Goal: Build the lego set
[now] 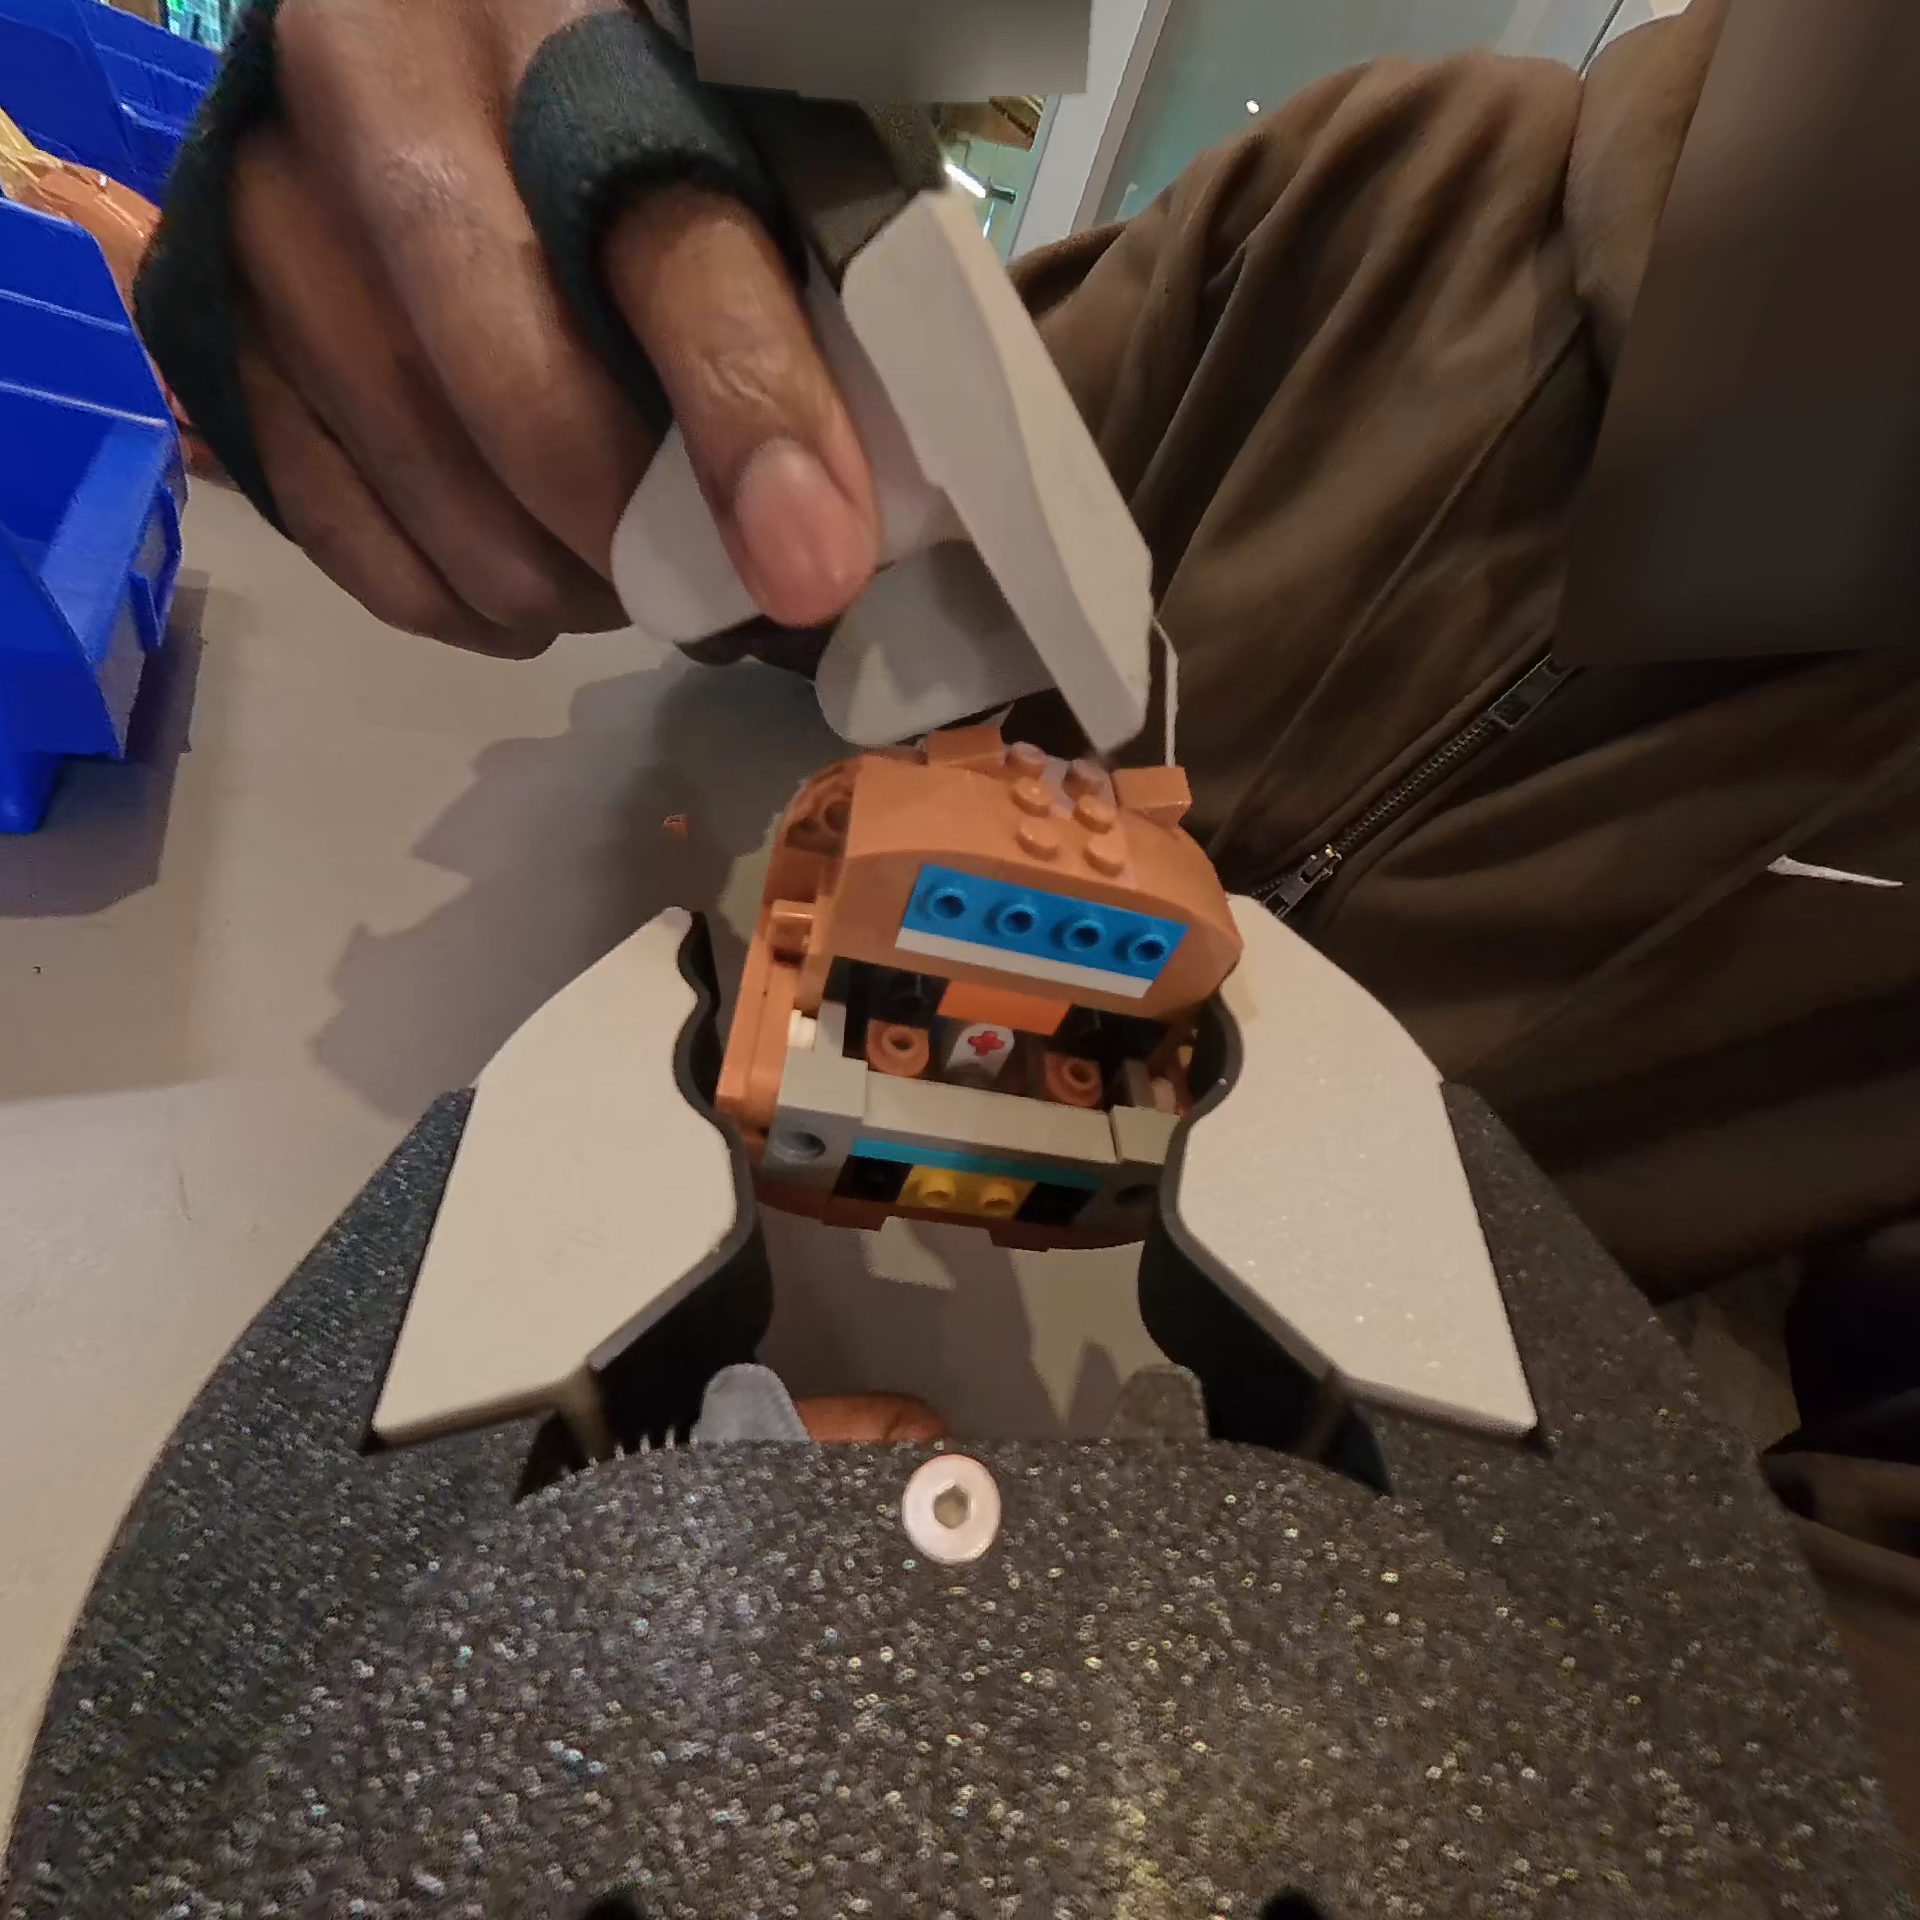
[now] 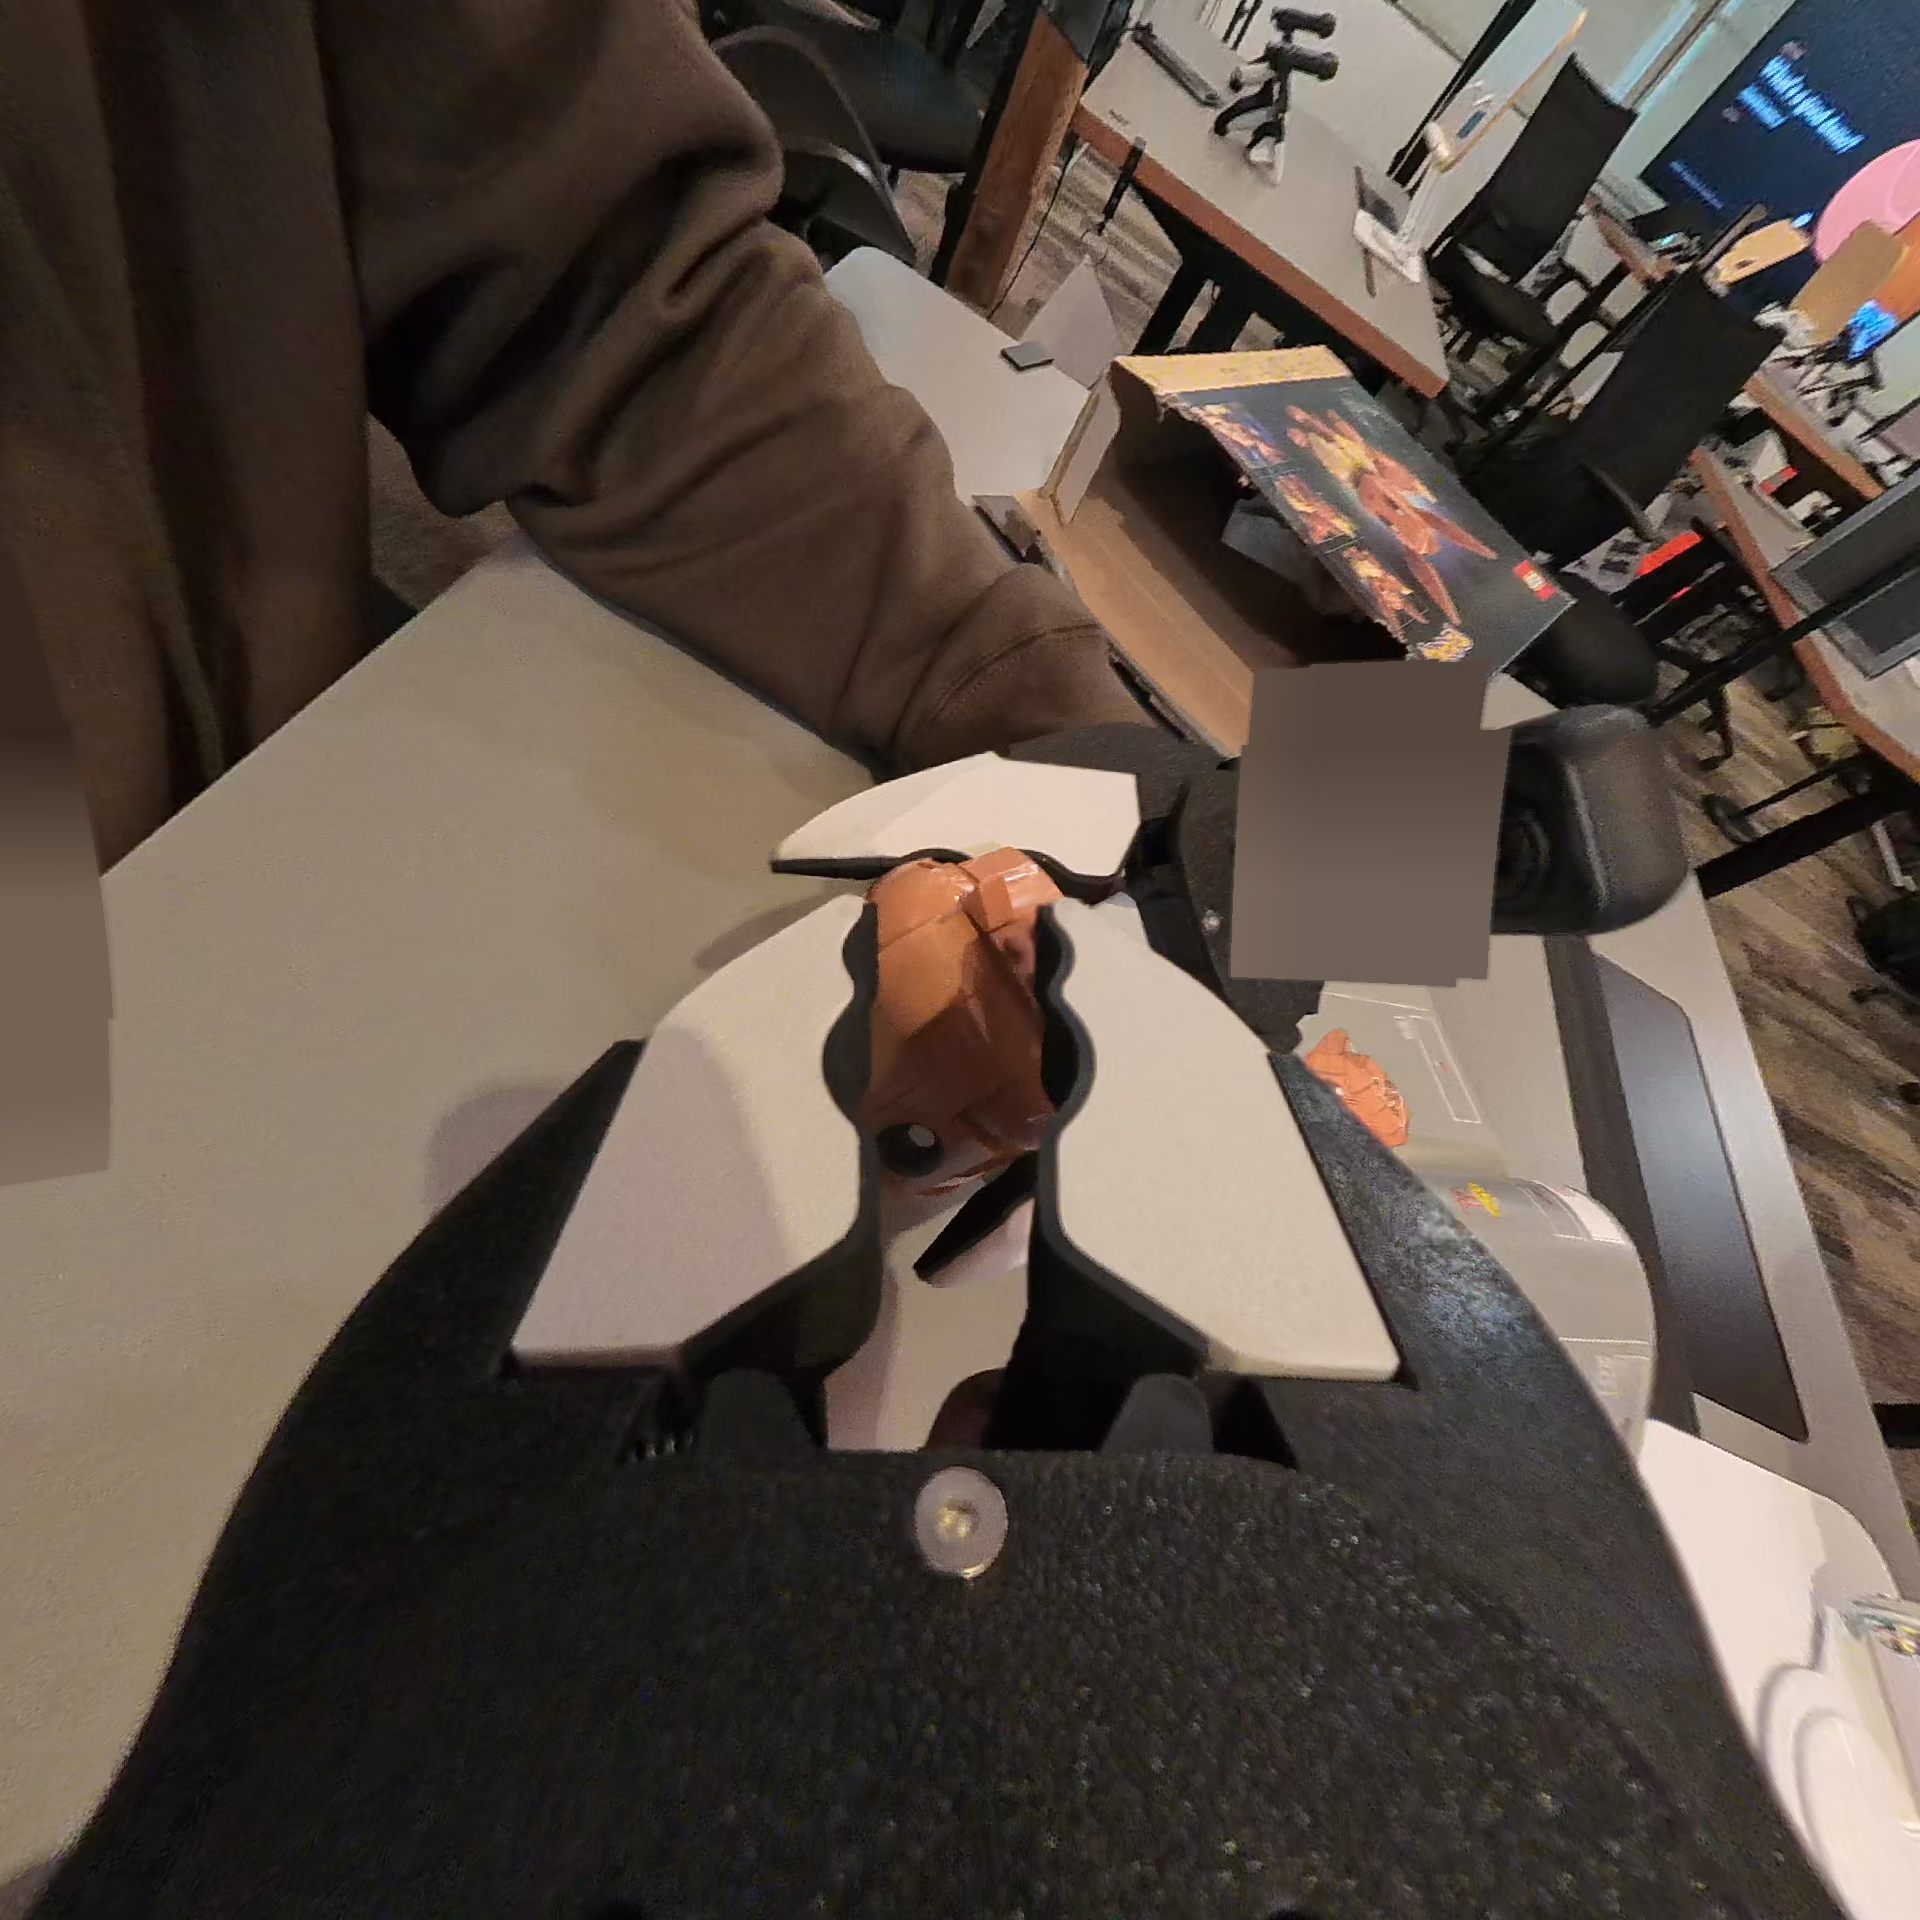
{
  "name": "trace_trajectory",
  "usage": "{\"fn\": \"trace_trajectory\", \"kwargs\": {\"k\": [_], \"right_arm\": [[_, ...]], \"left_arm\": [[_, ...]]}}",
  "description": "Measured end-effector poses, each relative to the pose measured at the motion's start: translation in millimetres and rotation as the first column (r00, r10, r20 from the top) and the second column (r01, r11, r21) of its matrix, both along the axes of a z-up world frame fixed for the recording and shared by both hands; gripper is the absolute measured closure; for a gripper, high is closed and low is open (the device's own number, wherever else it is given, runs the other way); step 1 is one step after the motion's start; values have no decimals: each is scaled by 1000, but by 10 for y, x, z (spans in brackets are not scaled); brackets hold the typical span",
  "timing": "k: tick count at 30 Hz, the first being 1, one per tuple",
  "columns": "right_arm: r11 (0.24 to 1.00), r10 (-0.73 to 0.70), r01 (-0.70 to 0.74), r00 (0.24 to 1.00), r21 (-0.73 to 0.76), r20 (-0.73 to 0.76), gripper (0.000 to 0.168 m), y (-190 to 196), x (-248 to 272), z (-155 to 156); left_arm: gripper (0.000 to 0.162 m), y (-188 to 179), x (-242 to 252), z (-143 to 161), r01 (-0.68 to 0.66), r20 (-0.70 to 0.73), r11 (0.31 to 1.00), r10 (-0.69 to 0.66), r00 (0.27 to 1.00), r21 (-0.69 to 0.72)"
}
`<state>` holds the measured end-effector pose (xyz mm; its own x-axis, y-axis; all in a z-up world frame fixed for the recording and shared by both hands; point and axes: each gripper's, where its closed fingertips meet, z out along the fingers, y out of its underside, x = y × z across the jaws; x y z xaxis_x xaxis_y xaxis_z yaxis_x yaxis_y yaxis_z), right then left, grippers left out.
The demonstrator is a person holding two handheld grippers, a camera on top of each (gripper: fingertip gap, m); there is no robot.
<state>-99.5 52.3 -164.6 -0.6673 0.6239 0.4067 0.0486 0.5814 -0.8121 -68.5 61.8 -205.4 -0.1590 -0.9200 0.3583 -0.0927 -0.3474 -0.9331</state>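
Note:
A brown lego model [image 1: 997, 997] with a blue studded plate and a grey, yellow and black inside is held above the grey table. My left gripper [image 1: 966, 1049] is shut on its sides. My right gripper [image 1: 997, 727], held by a hand [image 1: 468, 364], comes down from above, its fingertips closed against the model's studded top. In the right wrist view my right gripper [image 2: 956, 925] has its fingers close on both sides of the brown model [image 2: 956, 1018]. The left gripper [image 2: 966, 821] shows beyond it. What lies between the right fingertips is hidden.
Blue bins [image 1: 73, 520] stand at the left. A small brown piece [image 1: 675, 826] lies on the table [image 2: 416, 883]. An opened lego box [image 2: 1299, 499] sits at the back, loose orange pieces [image 2: 1361, 1081] to the right. A person's brown sleeve [image 2: 675, 416] is close by.

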Motion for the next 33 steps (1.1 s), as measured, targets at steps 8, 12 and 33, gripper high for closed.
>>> {"fn": "trace_trajectory", "kwargs": {"k": [8, 12, 33], "right_arm": [[957, -47, 144, 934, 253, -353, 110, 36, 35, 111], [878, -54, 250, 899, 408, -434, 93, 83, -25, -42], [780, -21, 355, 838, 515, -546, 72, 114, -185, -198]], "left_arm": [[73, 54, -53, 79, -28, 57, 999, 29, 998, -20], [73, 99, -75, 111, -54, 80, 998, 57, 995, -36], [73, 128, 129, 125, -83, 80, 990, 92, 993, -117]]}}
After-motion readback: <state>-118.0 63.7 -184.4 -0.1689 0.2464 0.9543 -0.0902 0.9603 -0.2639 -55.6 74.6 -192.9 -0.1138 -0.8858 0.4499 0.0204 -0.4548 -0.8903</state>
